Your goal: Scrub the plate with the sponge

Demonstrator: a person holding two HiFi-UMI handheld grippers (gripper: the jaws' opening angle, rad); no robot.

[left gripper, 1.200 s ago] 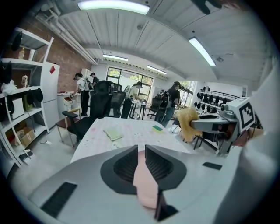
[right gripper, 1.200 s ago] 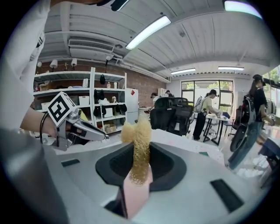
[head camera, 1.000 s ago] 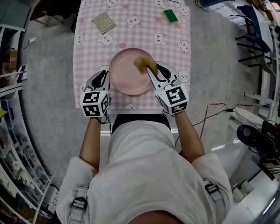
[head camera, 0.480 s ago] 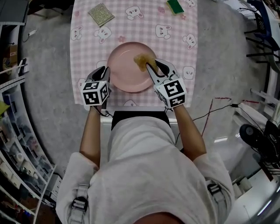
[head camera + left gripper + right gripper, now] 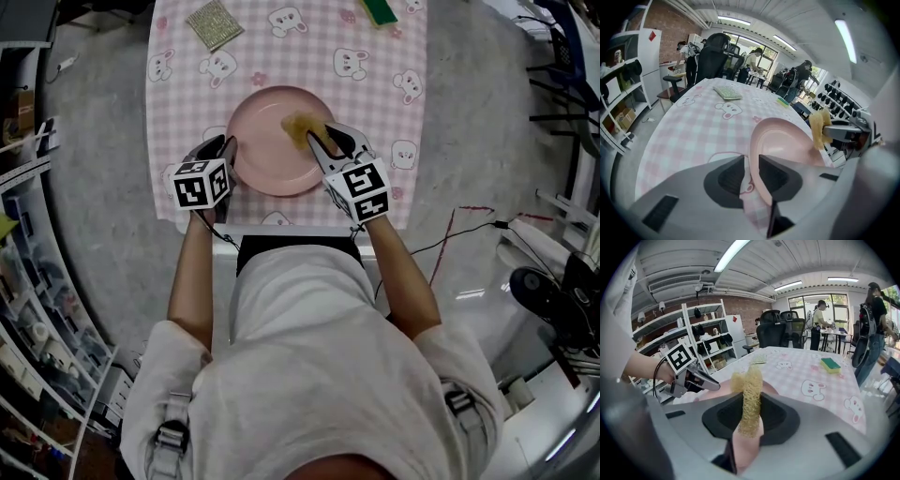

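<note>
A pink plate (image 5: 267, 155) lies on the pink checked tablecloth (image 5: 375, 94) close to the table's front edge. My left gripper (image 5: 226, 150) is shut on the plate's left rim; in the left gripper view the rim (image 5: 757, 154) stands between the jaws of that gripper (image 5: 750, 165) and the plate looks tilted up. My right gripper (image 5: 314, 141) is shut on a yellow fibrous sponge (image 5: 298, 126), which rests on the plate's upper right part. In the right gripper view the sponge (image 5: 747, 390) sticks up from the right gripper (image 5: 749, 414), with the plate (image 5: 740, 448) below.
A green sponge (image 5: 380, 11) lies at the table's far right and a pale scrub pad (image 5: 214, 23) at the far left. Shelving (image 5: 23, 309) runs along the left. Cables (image 5: 459, 230) cross the floor on the right. People and office chairs (image 5: 712, 56) are beyond the table.
My left gripper has moved in onto the plate's left rim. The right gripper with the sponge has shifted slightly toward the plate's middle.
</note>
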